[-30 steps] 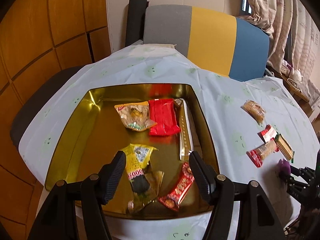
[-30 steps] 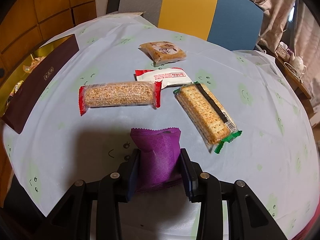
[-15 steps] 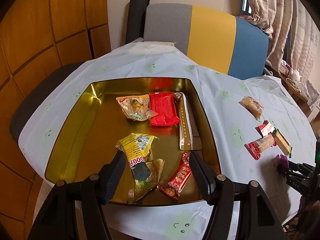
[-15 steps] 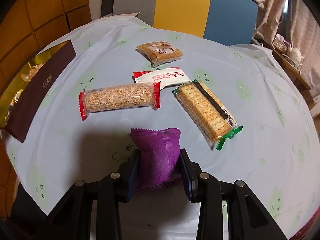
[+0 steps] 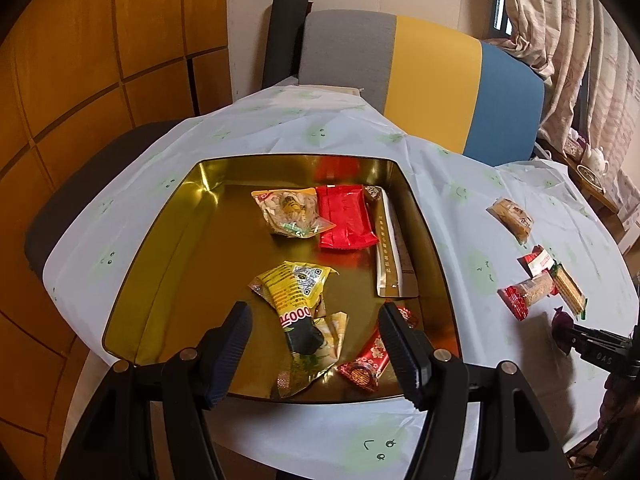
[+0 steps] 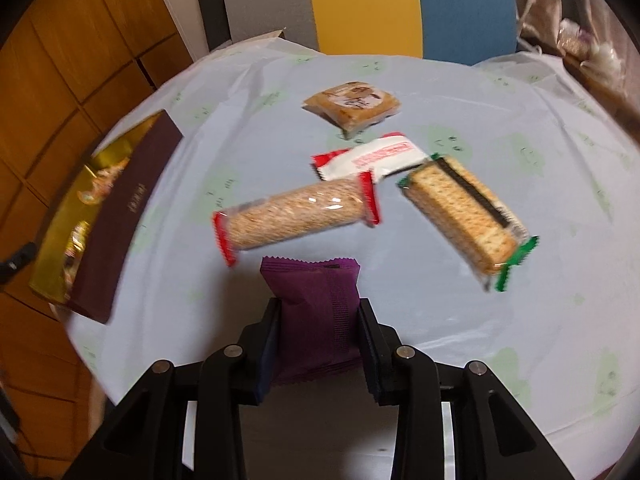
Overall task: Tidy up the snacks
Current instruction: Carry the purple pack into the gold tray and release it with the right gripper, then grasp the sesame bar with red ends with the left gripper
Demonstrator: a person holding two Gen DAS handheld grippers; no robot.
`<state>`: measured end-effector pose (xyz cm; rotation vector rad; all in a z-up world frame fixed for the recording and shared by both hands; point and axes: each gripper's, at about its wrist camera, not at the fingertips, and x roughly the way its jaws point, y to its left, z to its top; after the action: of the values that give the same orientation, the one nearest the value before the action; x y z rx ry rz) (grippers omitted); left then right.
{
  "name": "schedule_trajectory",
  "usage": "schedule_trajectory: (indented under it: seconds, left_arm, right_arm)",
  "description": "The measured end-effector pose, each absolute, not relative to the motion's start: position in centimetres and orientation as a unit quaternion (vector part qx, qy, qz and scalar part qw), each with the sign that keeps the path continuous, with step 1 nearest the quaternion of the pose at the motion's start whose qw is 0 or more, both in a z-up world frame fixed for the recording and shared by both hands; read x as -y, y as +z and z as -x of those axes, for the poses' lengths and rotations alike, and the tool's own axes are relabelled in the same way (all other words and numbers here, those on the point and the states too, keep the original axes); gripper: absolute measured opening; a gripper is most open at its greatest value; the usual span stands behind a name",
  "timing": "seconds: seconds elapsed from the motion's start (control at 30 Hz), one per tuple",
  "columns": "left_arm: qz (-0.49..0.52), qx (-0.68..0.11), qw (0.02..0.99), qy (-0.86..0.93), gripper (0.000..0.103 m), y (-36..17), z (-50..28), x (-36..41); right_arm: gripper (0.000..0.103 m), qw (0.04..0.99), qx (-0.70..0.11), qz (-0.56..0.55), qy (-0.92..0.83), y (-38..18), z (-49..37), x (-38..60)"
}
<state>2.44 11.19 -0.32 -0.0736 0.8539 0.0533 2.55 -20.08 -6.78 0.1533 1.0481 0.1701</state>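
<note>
In the right wrist view my right gripper (image 6: 318, 320) is shut on a purple packet (image 6: 316, 304), its jaws still closing and both pads pressing the packet's sides. Just past it on the pale tablecloth lie a puffed-rice bar with red ends (image 6: 296, 212), a cracker pack with green ends (image 6: 464, 216), a white and red packet (image 6: 372, 156) and a brown cake (image 6: 354, 106). My left gripper (image 5: 314, 312) hangs open and empty over the near end of a gold tin (image 5: 432, 248). The tin holds a yellow packet (image 5: 296, 288), a red packet (image 5: 344, 220), a nut packet (image 5: 286, 212) and a red candy bar (image 5: 368, 364).
A grey, yellow and blue chair back (image 5: 420, 76) stands behind the table, with curtains (image 5: 568, 60) at the right and wood panelling (image 5: 80, 80) at the left. A long pale box (image 5: 390, 256) leans along the tin's right wall. The tin's dark outer wall (image 6: 120, 220) shows at the left.
The right gripper has rolled with the purple packet in its grip, so the table now looks tilted and blurred. The left gripper has drawn back a little from the tin.
</note>
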Motion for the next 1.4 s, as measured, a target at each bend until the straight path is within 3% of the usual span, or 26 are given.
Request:
schedule_trajectory:
  seconds: [0.57,0.9,1.4]
  left_arm:
    - [0.071,-0.412,0.906,0.065,0.067,-0.6,-1.9,-14.9]
    - [0.075,-0.412,0.905,0.073,0.067,-0.8,-1.7,-15.9]
    - [0.070,-0.406,0.908,0.071,0.067,-0.2,-1.3,-15.3]
  right_arm:
    - [0.036,0.857,-0.439,-0.006,0.268,0.2,-5.2,4.5]
    - [0.042,0.833,-0.461,0.052,0.300,-2.3,-8.0,-4.0]
    - [0.043,0.857,-0.435,0.037,0.274,-1.4,-6.4,-1.2]
